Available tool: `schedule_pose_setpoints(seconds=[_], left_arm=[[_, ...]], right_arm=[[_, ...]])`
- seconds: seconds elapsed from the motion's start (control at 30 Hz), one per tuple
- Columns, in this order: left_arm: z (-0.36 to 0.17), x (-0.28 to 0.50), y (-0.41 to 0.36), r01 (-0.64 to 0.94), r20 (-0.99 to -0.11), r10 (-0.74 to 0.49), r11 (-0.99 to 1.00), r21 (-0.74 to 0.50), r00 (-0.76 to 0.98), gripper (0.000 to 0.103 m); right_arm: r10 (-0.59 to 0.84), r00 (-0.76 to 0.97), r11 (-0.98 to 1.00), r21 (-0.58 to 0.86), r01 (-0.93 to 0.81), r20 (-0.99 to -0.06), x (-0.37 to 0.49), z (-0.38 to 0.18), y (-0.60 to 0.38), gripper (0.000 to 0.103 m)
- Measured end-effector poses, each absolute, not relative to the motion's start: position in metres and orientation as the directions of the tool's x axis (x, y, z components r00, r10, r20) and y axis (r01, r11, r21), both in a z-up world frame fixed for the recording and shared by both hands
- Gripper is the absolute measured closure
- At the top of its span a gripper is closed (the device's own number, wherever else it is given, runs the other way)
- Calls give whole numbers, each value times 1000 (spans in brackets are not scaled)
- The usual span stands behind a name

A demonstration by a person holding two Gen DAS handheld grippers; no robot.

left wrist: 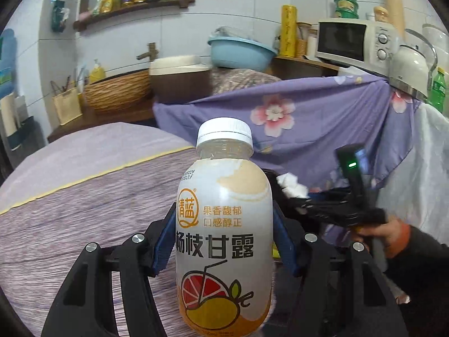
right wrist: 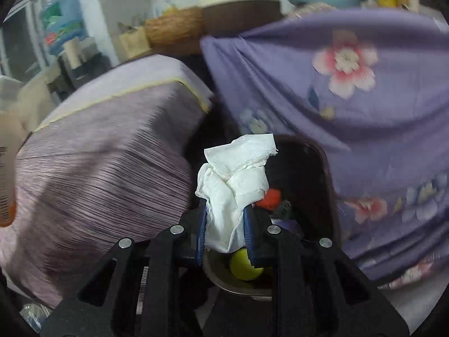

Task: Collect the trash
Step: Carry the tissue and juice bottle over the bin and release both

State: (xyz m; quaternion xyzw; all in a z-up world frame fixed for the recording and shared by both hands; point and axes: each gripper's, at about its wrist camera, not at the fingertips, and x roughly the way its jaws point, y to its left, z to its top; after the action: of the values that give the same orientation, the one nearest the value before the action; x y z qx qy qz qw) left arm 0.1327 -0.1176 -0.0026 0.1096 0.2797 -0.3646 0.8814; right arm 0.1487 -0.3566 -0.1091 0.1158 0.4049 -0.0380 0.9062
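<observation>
1. The left gripper (left wrist: 223, 241) holds a drink bottle (left wrist: 223, 233) upright; its jaws are clamped on the bottle's sides, one blue pad on each flank of the label.
2. The bottle has a white screw cap (left wrist: 224, 132), a pale label with orange lettering, and a picture of cut citrus fruit near the base.
3. The right gripper (right wrist: 224, 233) grips a crumpled white tissue (right wrist: 234, 185); its jaws are nearly closed, pinching the lower part of the wad while the rest sticks up above the pads.
4. In the left wrist view the right gripper (left wrist: 297, 193) shows just to the right of the bottle, with the tissue (left wrist: 291, 186) at its tip and a person's hand (left wrist: 384, 233) on its handle.
5. Beyond the tissue, in the right wrist view, sits a dark bin (right wrist: 317, 174) with a red scrap (right wrist: 270, 198) inside it.
6. Below the right gripper's jaws lies a yellow-green ball (right wrist: 244, 266) in a metal bowl (right wrist: 238, 283).
7. A purple striped cover (right wrist: 106, 168) with a yellow edge fills the left side of both views.
8. A purple cloth with pink flowers (right wrist: 345, 64) hangs on the right, just beside the bin.
9. At the back, a blue basin (left wrist: 241, 52), a woven basket (left wrist: 118, 91) and a white microwave (left wrist: 353, 42) stand against the tiled wall.
</observation>
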Motion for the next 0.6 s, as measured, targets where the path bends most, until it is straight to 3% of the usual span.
schedule_pose_setpoints(seconds=[0.37,0.53,0.6], left_arm=[[-34,111,-181,769,-595,-633,638,-39,495,42],[-49,113,-192,769,-622,-622,637,-49,476,42],[-54,115,-197,771,-633,-623,633,-62,460,42]], right_arm=[[48,542,931,233,280,-839,182,-207,-399,79],[58,517,918,249,308,-854,185,-228,-402,70],[57,517,921,245,303,-854,182,-228,-400,61]])
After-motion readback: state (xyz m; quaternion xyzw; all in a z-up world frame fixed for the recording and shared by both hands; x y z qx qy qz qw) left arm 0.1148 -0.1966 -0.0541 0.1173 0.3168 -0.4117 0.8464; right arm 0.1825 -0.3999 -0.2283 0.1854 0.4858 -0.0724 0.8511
